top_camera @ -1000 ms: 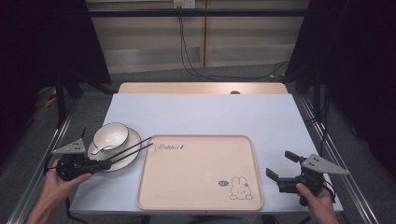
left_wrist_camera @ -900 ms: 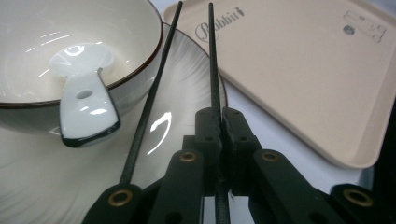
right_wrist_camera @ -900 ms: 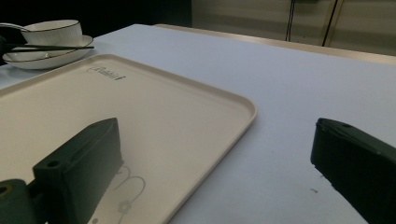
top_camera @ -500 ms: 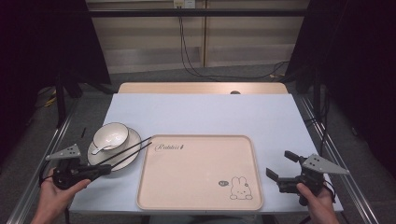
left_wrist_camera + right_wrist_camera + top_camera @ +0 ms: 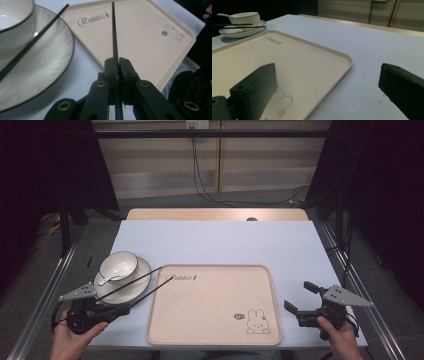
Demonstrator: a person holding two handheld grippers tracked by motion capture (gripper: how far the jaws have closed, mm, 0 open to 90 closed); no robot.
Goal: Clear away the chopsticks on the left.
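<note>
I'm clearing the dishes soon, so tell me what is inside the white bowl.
The bowl sits on a plate and holds a white spoon, its handle leaning out over the rim. The inside otherwise looks empty; the spoon's head covers a little of the bottom.

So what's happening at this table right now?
A person works with two tools. The left hand-held gripper is shut on one black chopstick, whose tip reaches over the beige tray. The second chopstick lies across the plate, which carries a bowl with a spoon. The right hand-held gripper sits open beside the tray's right edge, holding nothing. The tray carries nothing yet.
</note>
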